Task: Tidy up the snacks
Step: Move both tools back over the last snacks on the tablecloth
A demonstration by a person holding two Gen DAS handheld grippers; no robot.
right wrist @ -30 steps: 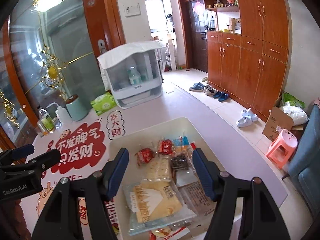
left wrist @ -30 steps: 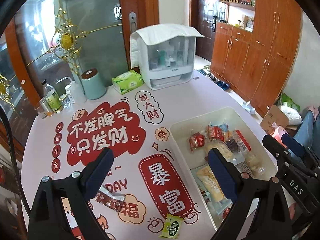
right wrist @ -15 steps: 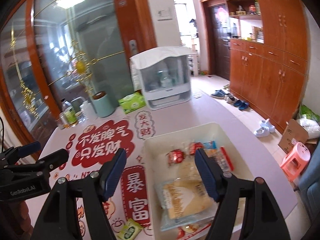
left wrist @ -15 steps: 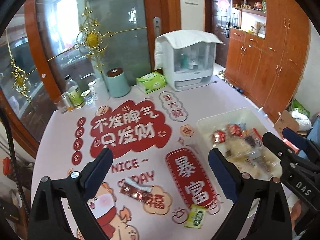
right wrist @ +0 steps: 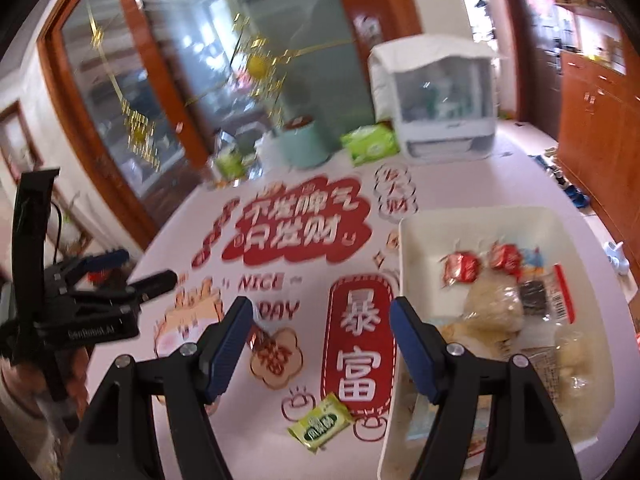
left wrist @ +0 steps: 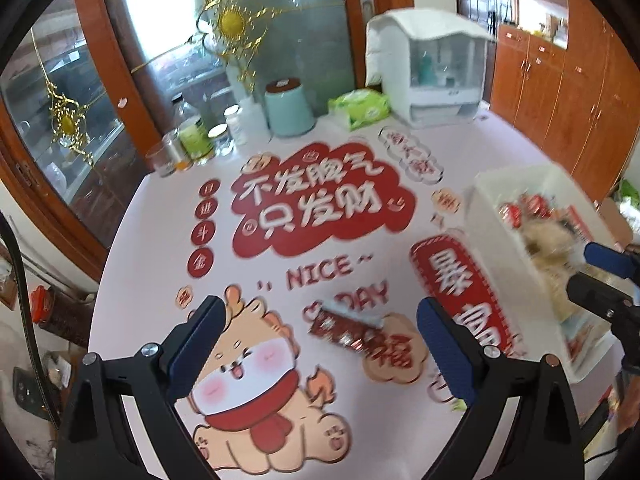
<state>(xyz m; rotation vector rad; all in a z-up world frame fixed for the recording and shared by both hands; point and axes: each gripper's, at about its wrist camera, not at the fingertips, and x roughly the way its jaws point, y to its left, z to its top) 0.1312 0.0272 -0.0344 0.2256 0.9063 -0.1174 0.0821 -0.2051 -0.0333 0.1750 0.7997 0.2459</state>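
Hovering over the printed table mat (left wrist: 132, 264), the left gripper (left wrist: 320, 344) stands spread and empty above a red snack wrapper (left wrist: 344, 330), while the right gripper (right wrist: 322, 344), its jaws just opened wider, holds nothing. A small green packet (right wrist: 320, 426) lies just beside the white bin (right wrist: 408, 236) of snacks; farther back stand a teal canister (left wrist: 289, 110) and a green tissue pack (left wrist: 360, 107).
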